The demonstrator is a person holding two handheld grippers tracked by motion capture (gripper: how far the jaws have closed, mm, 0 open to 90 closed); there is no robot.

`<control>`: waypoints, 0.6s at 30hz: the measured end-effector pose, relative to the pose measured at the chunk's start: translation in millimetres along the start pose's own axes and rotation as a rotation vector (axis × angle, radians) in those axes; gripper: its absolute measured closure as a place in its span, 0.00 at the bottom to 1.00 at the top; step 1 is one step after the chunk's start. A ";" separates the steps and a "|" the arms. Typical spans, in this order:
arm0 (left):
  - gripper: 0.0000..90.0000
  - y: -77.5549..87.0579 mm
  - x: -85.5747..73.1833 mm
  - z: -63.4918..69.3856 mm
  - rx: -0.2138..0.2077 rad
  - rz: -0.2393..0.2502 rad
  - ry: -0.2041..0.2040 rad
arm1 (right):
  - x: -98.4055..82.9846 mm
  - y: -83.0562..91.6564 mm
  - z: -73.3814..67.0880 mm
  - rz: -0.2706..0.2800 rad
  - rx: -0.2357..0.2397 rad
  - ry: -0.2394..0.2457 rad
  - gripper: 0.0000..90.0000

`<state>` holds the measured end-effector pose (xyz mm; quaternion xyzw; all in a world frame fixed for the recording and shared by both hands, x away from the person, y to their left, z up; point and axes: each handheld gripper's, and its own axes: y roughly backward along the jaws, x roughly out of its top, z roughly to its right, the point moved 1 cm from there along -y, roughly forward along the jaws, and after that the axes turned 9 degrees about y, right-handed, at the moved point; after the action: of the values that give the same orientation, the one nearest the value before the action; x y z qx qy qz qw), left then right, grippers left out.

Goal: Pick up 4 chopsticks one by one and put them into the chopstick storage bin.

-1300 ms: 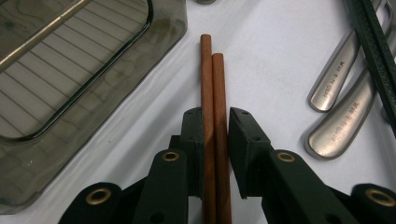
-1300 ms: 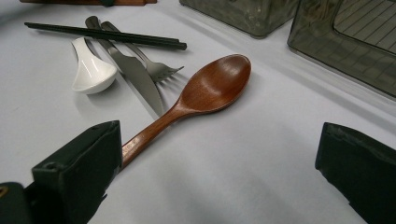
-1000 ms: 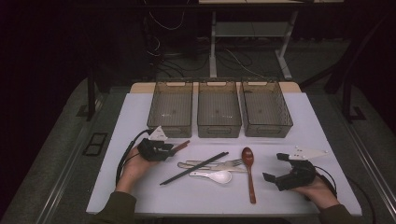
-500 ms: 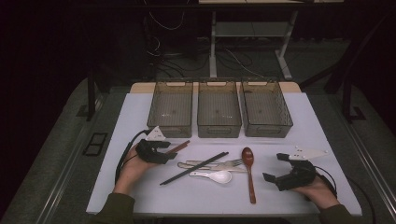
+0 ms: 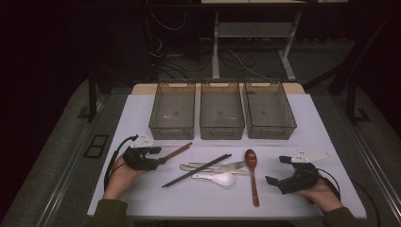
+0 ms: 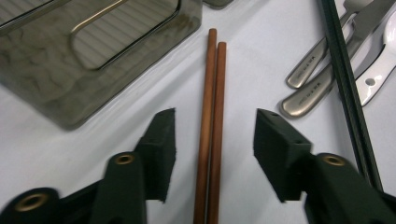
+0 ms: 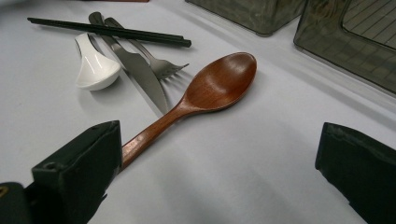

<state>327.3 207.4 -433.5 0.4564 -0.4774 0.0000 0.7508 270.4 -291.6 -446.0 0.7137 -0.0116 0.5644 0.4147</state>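
A pair of brown chopsticks [image 6: 211, 116] lies flat on the white table, just in front of the left bin [image 6: 70, 60]. My left gripper [image 6: 215, 135] straddles their near end. Its pads stand clear of the sticks on both sides, so it is open, and the jaws have just been closing a little. In the high view this left gripper [image 5: 161, 160] sits at the table's left with the brown chopsticks [image 5: 178, 151] pointing away from it. My right gripper [image 7: 222, 158] is open wide, with the handle of a wooden spoon [image 7: 210, 88] running beside its left pad.
Three see-through bins [image 5: 222, 130] stand in a row at the back. Mid-table lie black chopsticks [image 5: 196, 170], a knife and fork [image 5: 222, 166], a white spoon [image 5: 220, 178] and the wooden spoon [image 5: 252, 170]. My right gripper [image 5: 276, 170] rests near the front right.
My left gripper has drawn back a little to the left along the brown chopsticks, which still lie on the table. The right gripper has kept still.
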 end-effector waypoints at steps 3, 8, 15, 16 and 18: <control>0.66 4.0 -2.8 -2.2 0.003 0.008 0.004 | 0.1 0.1 -0.2 0.002 0.000 -0.003 0.01; 0.81 6.7 -5.2 -5.1 -0.004 0.009 0.009 | 0.2 0.2 0.2 0.003 -0.001 -0.005 0.01; 0.87 3.5 -7.6 -5.2 -0.023 -0.019 0.001 | 0.1 0.4 0.3 0.003 -0.002 -0.005 0.01; 0.87 2.9 -8.1 -5.3 -0.027 -0.024 0.001 | 0.1 0.5 0.4 0.003 -0.002 -0.005 0.01; 0.88 1.1 -9.1 -5.0 -0.033 -0.027 0.004 | 0.2 0.6 0.6 0.005 -0.002 -0.006 0.01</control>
<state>325.4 215.4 -439.9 0.4503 -0.4697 -0.0173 0.7591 270.7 -292.2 -445.5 0.7150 -0.0152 0.5632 0.4140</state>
